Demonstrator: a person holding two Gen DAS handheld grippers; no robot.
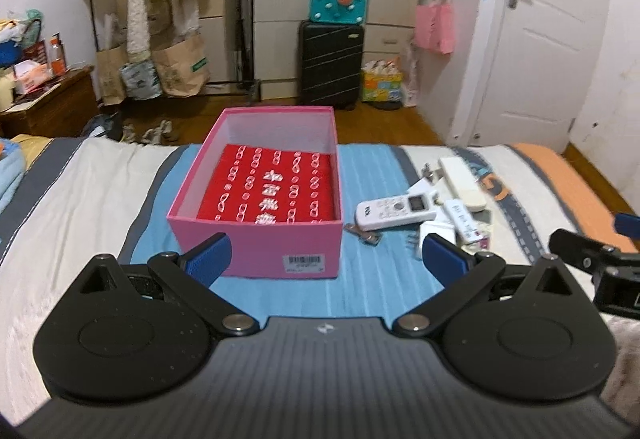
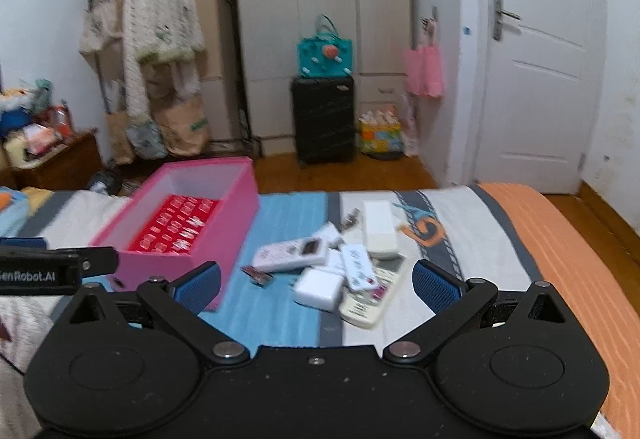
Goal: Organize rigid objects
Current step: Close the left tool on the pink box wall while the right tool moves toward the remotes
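On the striped bed cover, an open pink cardboard box sits toward the left on a blue stripe, with a flat red package printed with white characters lying in its bottom. The left gripper hovers just in front of the box, its blue-padded fingers spread wide and holding nothing. Just right of the box lies a small metal clip-like piece, and beside it a cluster of rigid objects: a white remote control with a small screen lying crosswise, a white square power adapter in front of it, a slim white device with printed markings resting partly on a cream remote control, and a long white rectangular remote farther back. The right gripper hangs above the near edge of this cluster, its blue fingers also wide apart and empty. Farther right the bed cover turns to an orange band. The view is slightly blurred.
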